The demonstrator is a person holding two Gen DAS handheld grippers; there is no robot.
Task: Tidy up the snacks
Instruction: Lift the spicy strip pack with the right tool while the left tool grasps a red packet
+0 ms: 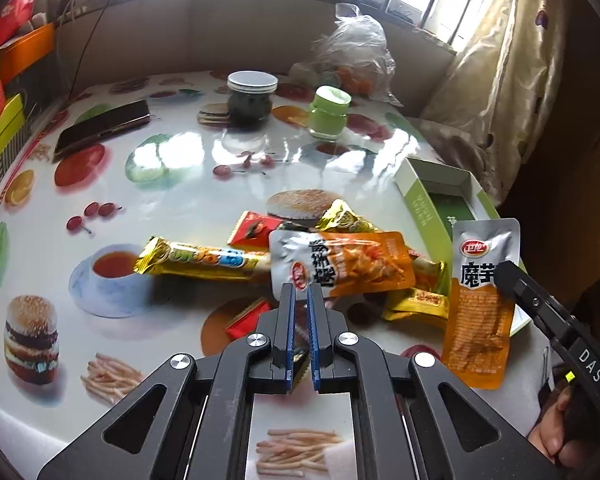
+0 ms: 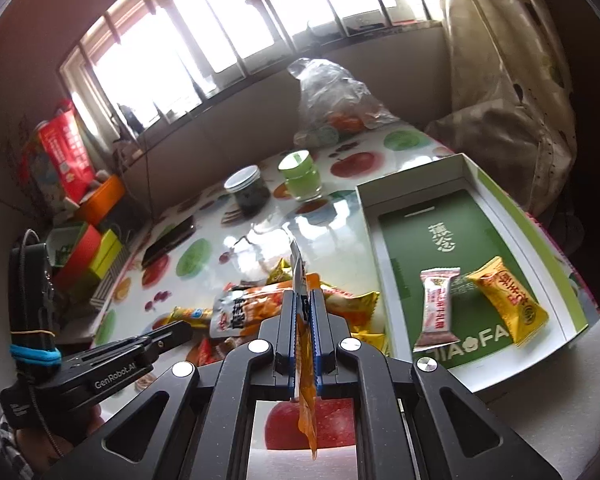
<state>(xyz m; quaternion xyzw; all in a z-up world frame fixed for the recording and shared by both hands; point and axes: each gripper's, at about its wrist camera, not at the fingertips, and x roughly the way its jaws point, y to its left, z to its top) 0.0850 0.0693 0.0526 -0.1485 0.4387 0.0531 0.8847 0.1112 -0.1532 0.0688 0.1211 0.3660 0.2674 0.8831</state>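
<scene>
Our right gripper is clamped on an orange sachet, pinched edge-on between the blue pads, the pack hanging free above the counter beside the box. It's thin, floppy foil and plainly light: the lower end droops below the jaws in the right wrist view. The film looks slick, so a hold near the middle, as we have now, seems safer than a nip on the sealed edge alone.

Our left gripper is drawn in narrow, its tips at the silver end of a second orange pack on top of the pile. We can't be sure the pads are pressing on the foil, though a scrap of wrapper shows down between them. That pack should handle the same way: soft, light, likely to slide or fold, best taken flat across a seam.

Outward from there, the pile sits near the counter's front: a long gold bar, red sachets and yellow sweets. The bar looks stiffer, so a grip mid-length would probably suit it.

In the box, a pink sweet and a yellow one already lie on the green floor, close together. Plenty left to sort, we'd say.
</scene>
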